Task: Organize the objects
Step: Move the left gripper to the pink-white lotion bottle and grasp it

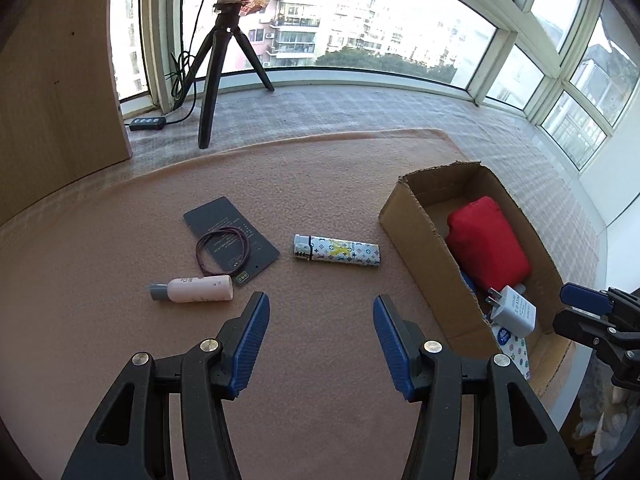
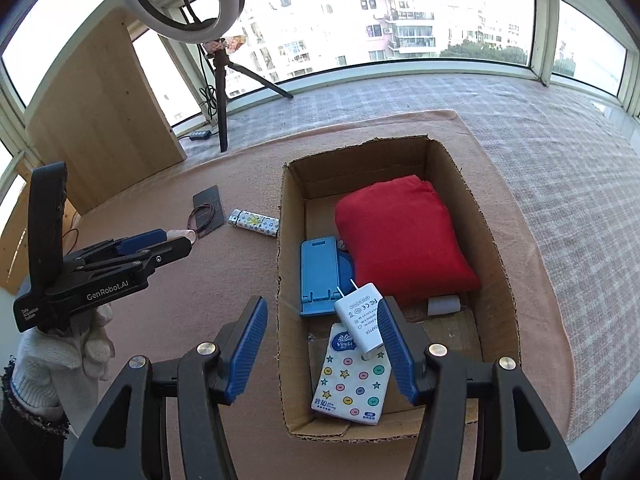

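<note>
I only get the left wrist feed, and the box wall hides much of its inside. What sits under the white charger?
Observer: The white charger leans on a tissue pack with coloured dots and stars.
Operator: Anything else down there beside the red bundle?
Observer: A blue phone stand lies flat left of the red bundle.
Operator: Is the right gripper holding something?
Observer: No, the right gripper is open above the cardboard box.

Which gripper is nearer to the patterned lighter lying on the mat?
Left. The left gripper hangs open just short of the lighter, which lies ahead between its fingers. The right gripper is open over the cardboard box, with the box wall between.
</note>
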`<action>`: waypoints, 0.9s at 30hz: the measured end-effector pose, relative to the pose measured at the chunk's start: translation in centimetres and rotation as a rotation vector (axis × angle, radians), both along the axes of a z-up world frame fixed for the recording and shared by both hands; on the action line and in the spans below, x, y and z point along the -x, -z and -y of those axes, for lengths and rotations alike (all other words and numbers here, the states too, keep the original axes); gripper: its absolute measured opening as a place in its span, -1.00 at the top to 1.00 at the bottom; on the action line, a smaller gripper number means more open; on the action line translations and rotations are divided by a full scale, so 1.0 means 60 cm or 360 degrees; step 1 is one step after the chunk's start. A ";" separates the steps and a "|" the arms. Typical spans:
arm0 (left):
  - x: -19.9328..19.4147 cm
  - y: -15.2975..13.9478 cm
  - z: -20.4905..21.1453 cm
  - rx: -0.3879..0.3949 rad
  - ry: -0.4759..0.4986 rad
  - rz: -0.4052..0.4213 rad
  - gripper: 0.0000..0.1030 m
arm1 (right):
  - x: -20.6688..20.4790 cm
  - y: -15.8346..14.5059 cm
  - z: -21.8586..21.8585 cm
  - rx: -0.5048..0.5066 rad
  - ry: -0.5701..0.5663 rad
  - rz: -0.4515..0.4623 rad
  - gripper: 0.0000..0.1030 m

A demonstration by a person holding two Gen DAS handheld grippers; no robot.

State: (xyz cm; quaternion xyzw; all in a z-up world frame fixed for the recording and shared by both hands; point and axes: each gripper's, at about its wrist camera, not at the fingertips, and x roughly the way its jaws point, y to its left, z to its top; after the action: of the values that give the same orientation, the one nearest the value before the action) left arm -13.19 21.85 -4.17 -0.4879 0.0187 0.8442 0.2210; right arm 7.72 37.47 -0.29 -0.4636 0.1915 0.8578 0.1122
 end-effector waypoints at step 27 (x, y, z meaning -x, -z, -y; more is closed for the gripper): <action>0.156 0.084 0.108 -0.0048 -0.0051 0.0191 -0.12 | 0.023 0.006 0.083 0.0081 -0.0086 0.0038 -0.03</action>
State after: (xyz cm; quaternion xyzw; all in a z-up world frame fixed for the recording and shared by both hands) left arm -22.55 15.39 -9.20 -0.5346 -0.0151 0.8171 0.2155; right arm 6.35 32.49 -0.65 -0.4814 0.1993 0.8498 0.0795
